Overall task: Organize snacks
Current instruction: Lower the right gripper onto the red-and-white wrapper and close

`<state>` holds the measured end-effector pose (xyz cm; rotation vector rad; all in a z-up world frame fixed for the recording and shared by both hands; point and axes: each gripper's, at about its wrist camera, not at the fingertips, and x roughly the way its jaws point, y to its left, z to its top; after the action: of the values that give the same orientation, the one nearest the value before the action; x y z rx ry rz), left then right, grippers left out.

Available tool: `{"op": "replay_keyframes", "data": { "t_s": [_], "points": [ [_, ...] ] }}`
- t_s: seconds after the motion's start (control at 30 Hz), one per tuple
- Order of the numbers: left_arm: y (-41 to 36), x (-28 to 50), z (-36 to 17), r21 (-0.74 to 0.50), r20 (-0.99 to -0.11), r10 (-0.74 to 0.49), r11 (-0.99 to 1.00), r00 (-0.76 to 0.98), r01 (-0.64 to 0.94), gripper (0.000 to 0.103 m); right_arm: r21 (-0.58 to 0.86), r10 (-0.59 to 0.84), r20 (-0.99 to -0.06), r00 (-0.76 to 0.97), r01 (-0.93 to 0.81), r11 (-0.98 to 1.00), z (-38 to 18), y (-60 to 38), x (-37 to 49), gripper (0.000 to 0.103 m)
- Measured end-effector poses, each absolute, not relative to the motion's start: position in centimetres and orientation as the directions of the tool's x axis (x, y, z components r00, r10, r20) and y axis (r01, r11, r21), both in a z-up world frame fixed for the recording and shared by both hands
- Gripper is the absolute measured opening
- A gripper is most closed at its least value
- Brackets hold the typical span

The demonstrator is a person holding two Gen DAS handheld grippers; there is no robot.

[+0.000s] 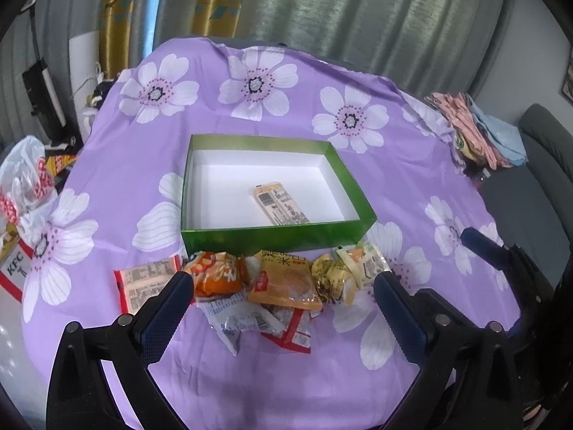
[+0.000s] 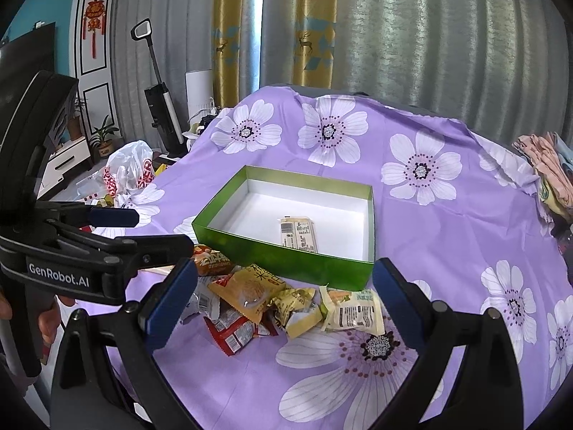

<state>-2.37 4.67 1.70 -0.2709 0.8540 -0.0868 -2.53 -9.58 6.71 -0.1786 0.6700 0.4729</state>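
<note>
In the middle of both views stands a shallow green cardboard box with a white inside (image 1: 272,238), open on the purple flowered tablecloth (image 1: 322,376). One long beige snack bar (image 1: 281,203) lies flat on its floor already. It seems the box is where the snacks are collected.

The other snacks wait in a loose heap just below the box's near wall, low in the frame: an orange puffed packet (image 1: 216,275), a yellow-orange cake packet (image 1: 286,283), a crumpled yellow wrapper (image 1: 331,276), a pale green-and-white packet (image 2: 354,310) and a red-edged packet (image 1: 145,283).

The left gripper (image 1: 283,286) and the right gripper (image 2: 284,279) both hang above the heap with jaws spread wide, holding nothing.

Only the right view shows the left gripper from the side, at the left edge. Only the left view shows the KFC paper bag (image 1: 14,272).
</note>
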Motion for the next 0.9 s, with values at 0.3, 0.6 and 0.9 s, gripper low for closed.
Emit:
{"op": "replay_keyframes", "data": {
  "t_s": [0.3, 0.6, 0.9],
  "points": [
    [6.6, -3.2, 0.2, -0.422, -0.71, -0.298, 0.905, 0.638, -0.047, 0.1, 0.03, 0.354, -0.655, 0.668, -0.445, 0.895, 5.0, -11.8, -3.2, 0.1],
    [7.5, -4.8, -3.9, -0.403, -0.75, -0.323, 0.915, 0.577, -0.011, 0.1, 0.16, 0.448, -0.677, 0.585, -0.477, 0.864, 1.2, -13.7, -4.1, 0.1],
    [4.9, -4.9, -7.6, -0.453, -0.748, -0.421, 0.889, 0.513, 0.068, 0.1, 0.254, 0.563, -0.7, 0.44, -0.583, 0.772, -3.3, -11.2, -5.2, 0.098]
  ]
}}
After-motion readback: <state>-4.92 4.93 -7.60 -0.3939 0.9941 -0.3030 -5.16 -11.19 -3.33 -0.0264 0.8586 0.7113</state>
